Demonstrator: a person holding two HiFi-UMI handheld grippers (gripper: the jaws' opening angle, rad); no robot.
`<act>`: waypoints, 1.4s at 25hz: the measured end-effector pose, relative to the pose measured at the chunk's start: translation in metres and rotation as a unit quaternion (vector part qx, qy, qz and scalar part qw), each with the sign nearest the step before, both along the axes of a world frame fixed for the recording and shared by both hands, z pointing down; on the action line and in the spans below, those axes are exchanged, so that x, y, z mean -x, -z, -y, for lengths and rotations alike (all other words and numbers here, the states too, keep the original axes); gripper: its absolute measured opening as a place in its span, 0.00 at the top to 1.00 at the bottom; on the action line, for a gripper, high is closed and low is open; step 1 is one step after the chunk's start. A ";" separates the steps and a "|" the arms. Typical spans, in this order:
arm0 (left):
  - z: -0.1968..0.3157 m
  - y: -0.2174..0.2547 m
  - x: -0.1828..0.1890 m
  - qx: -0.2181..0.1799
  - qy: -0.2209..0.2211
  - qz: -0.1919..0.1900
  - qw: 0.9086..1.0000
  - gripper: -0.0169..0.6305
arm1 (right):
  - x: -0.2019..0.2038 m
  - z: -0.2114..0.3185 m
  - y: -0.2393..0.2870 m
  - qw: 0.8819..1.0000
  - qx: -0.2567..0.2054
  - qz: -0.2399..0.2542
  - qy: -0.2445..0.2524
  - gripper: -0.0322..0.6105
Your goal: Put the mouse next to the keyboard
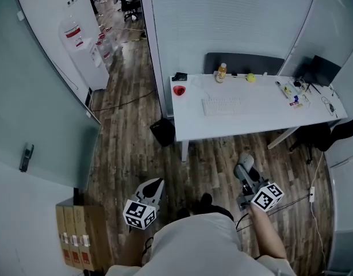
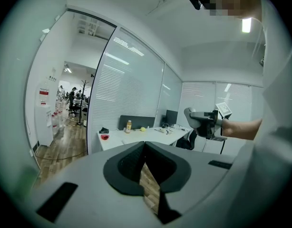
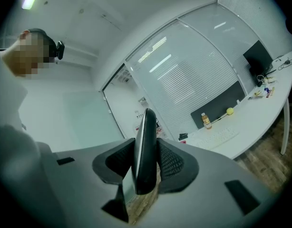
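My right gripper [image 1: 244,168] is shut on the mouse [image 1: 246,160], a flat dark grey one held on edge between the pads. In the right gripper view the mouse [image 3: 145,146] stands upright in the jaws. The white keyboard [image 1: 222,106] lies in the middle of the white desk [image 1: 263,119], well ahead of both grippers. My left gripper [image 1: 154,187] hangs over the wooden floor with its jaw tips together and nothing held [image 2: 145,146]. The left gripper view also shows the right gripper [image 2: 203,122] out to the right.
On the desk stand a bottle [image 1: 221,72], a yellow ball [image 1: 250,77], a red bowl [image 1: 179,89] and small items at the right end [image 1: 296,94]. A black bin [image 1: 162,132] sits by the desk leg. Cardboard boxes [image 1: 79,237] stand at the lower left, and a black chair [image 1: 326,135] at the right.
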State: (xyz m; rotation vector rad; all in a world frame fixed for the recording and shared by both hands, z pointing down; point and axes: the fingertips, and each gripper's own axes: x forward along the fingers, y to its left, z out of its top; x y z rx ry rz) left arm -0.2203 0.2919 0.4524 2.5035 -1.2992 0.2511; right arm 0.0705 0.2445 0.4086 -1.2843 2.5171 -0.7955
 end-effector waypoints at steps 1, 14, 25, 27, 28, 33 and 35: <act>0.002 -0.001 0.001 0.003 0.000 -0.001 1.000 0.95 | 0.001 0.003 0.001 1.000 0.001 0.002 0.001 0.71; 0.054 -0.004 -0.010 0.012 0.029 0.003 1.000 0.95 | 0.003 0.073 -0.007 0.999 0.005 0.001 0.041 0.71; 0.114 -0.008 -0.044 0.024 0.058 0.012 0.998 0.95 | -0.016 0.154 -0.021 0.996 0.020 0.008 0.082 0.71; 0.122 -0.008 -0.053 0.025 0.065 0.013 0.997 0.95 | -0.021 0.167 -0.022 0.996 0.021 0.011 0.090 0.71; 0.125 -0.008 -0.058 0.026 0.068 0.014 0.997 0.95 | -0.024 0.173 -0.023 0.995 0.021 0.012 0.094 0.71; 0.142 -0.012 -0.079 0.034 0.083 0.020 0.996 0.95 | -0.038 0.200 -0.032 0.993 0.026 0.016 0.112 0.71; 0.147 -0.014 -0.086 0.036 0.089 0.022 0.995 0.95 | -0.042 0.208 -0.037 0.992 0.028 0.018 0.119 0.71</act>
